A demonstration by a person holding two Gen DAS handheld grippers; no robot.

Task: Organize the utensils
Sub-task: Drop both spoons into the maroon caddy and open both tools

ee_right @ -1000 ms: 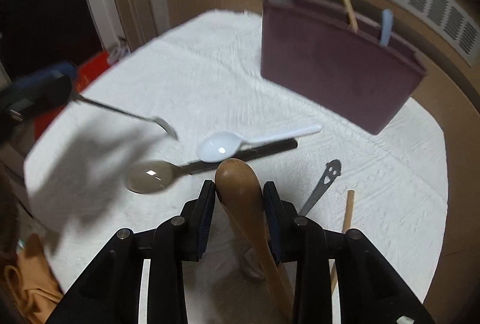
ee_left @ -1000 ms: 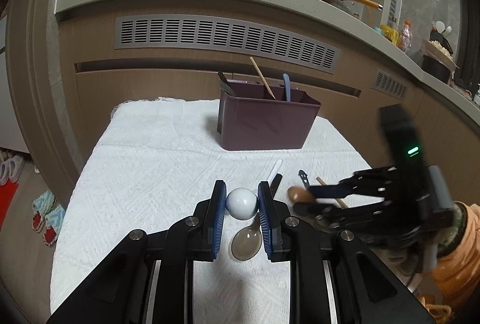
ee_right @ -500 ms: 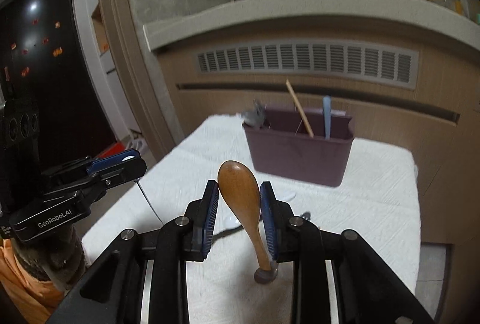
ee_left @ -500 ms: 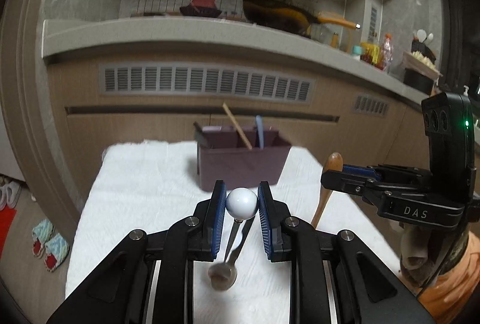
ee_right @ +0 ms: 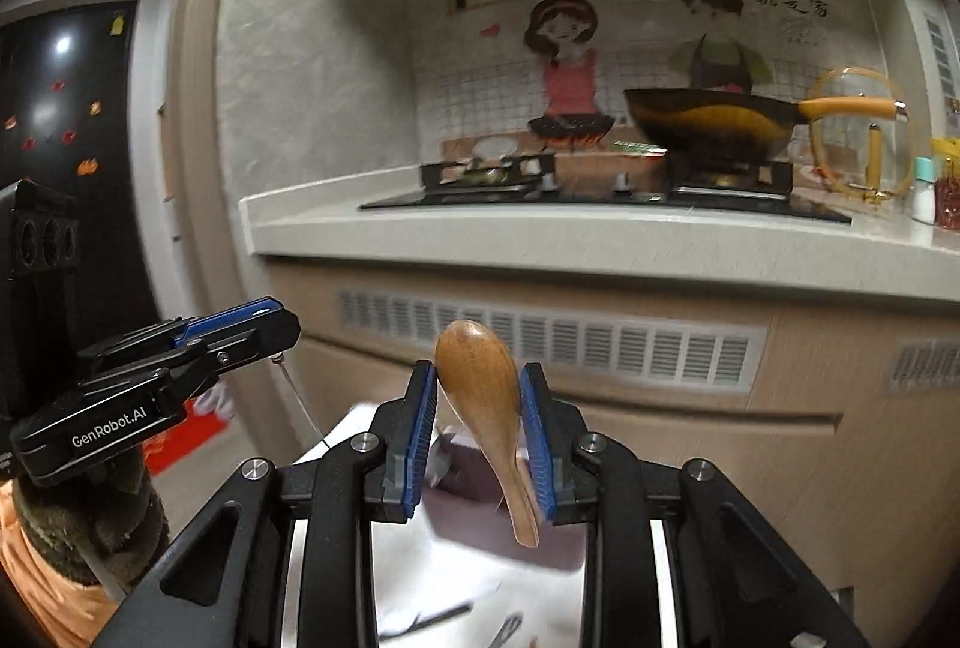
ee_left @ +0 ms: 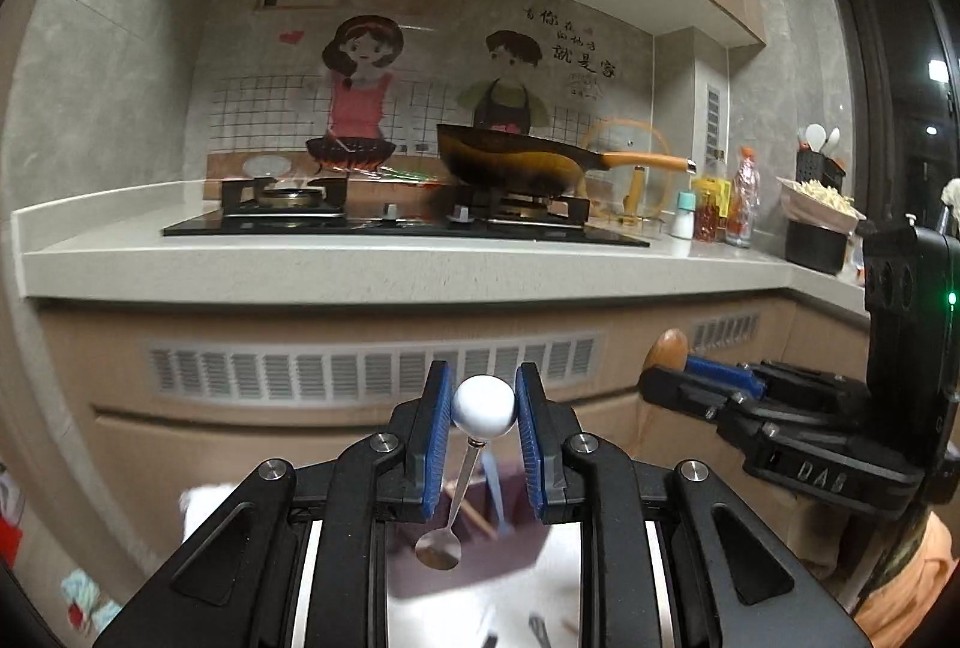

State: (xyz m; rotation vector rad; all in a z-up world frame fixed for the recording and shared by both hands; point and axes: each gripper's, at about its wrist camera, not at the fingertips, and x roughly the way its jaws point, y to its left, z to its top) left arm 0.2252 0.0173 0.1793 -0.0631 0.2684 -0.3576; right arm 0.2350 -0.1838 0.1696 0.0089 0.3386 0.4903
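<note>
My left gripper [ee_left: 483, 411] is shut on the white ball end of a thin metal spoon [ee_left: 439, 549], which hangs bowl down below the pads. My right gripper [ee_right: 480, 414] is shut on a wooden spoon [ee_right: 480, 384], bowl up and handle slanting down. Both are raised high above the white cloth [ee_right: 414, 594]. The maroon utensil holder [ee_right: 462, 522] shows blurred below and between the fingers in both views [ee_left: 510, 540], with a blue utensil in it. Each gripper appears in the other's view: the right gripper [ee_left: 690, 378] to the right, the left gripper [ee_right: 264, 330] to the left.
Ahead runs a kitchen counter [ee_left: 360, 264] with a gas hob and a wok [ee_left: 510, 162]; a vented cabinet front [ee_right: 540, 342] lies under it. Dark utensils [ee_right: 510, 630] lie on the cloth at the bottom edge. An orange sleeve [ee_left: 900, 588] is at the right.
Both grippers have risen well above the table with their spoons and tilted up; the view went from the cloth and holder to the counter and hob.
</note>
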